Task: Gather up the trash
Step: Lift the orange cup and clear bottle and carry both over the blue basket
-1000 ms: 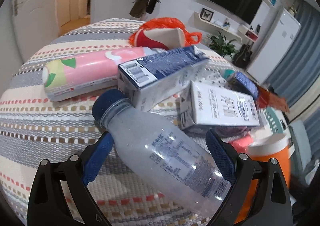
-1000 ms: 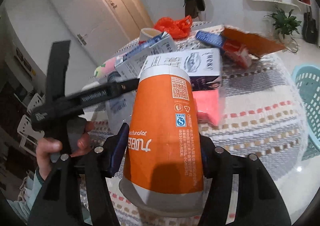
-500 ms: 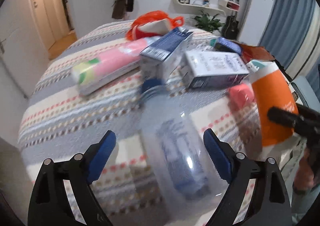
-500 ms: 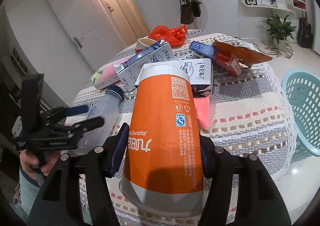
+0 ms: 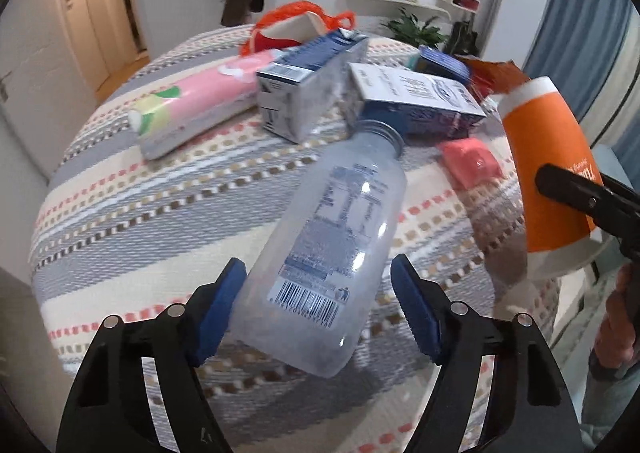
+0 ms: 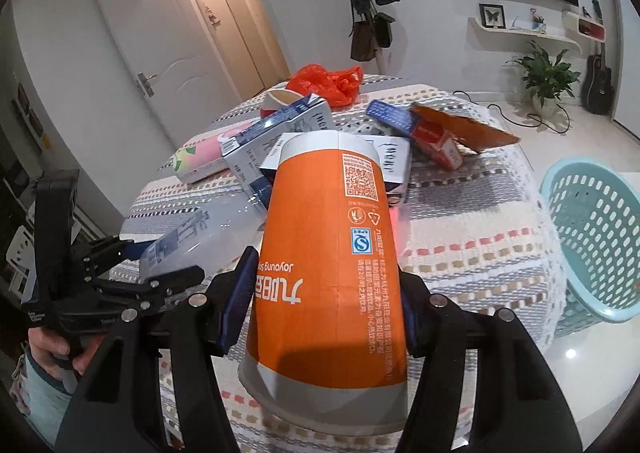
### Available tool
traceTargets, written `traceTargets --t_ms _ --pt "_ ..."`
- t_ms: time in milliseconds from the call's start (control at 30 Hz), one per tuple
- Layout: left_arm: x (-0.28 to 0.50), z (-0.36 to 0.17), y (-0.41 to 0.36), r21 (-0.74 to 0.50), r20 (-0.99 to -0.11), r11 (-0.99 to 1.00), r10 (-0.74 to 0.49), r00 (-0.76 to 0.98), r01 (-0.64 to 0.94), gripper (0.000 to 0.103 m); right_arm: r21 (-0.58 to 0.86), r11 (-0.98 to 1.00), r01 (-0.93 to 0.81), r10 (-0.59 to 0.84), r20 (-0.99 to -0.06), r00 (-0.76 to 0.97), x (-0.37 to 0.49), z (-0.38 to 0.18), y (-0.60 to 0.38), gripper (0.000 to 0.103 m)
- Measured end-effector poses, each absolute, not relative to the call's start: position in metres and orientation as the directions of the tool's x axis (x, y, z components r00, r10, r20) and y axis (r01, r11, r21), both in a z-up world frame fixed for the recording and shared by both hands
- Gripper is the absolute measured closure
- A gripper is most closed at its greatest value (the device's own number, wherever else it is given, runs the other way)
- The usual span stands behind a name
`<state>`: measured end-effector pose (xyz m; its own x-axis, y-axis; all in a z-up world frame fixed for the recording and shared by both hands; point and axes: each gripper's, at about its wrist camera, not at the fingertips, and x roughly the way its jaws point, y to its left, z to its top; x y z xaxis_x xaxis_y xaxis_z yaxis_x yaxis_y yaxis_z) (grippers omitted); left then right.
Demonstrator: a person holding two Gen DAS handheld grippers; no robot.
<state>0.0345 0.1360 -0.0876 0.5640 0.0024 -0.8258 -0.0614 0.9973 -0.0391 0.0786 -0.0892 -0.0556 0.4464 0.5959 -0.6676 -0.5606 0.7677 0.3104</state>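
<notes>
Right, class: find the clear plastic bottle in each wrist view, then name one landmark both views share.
Left wrist view: the clear plastic bottle fills the centre, between the left gripper's blue pads.
Right wrist view: it lies at lower left, partly hidden behind the orange cup.
Shared landmark: the orange plastic bag at the table's far edge.

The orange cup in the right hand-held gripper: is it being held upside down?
Yes. The orange cup sits between the right hand-held gripper's pads with its wide rim nearest the camera, and its printed lettering reads inverted.
</notes>
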Motion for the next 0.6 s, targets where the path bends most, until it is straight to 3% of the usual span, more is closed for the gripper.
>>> traceTargets --t_ms 200,267,600 --pt "0.050 -0.088 0.126 -0.040 -0.820 0.997 0.006 0.572 -0.067 0.029 0.309 0.783 -0.539 0.581 -0.671 0.460 0.084 -0.057 -0.103 0.046" --pt "0.059 -0.088 0.119 -0.013 -0.822 0.997 0.031 0.569 -0.074 0.042 0.303 0.787 -0.537 0.577 -0.668 0.470 0.083 -0.055 -0.107 0.046" --pt "0.056 -0.041 0.095 -0.088 -0.717 0.995 -0.024 0.697 -0.056 0.049 0.258 0.827 -0.499 0.547 -0.576 0.608 0.086 -0.010 -0.151 0.046"
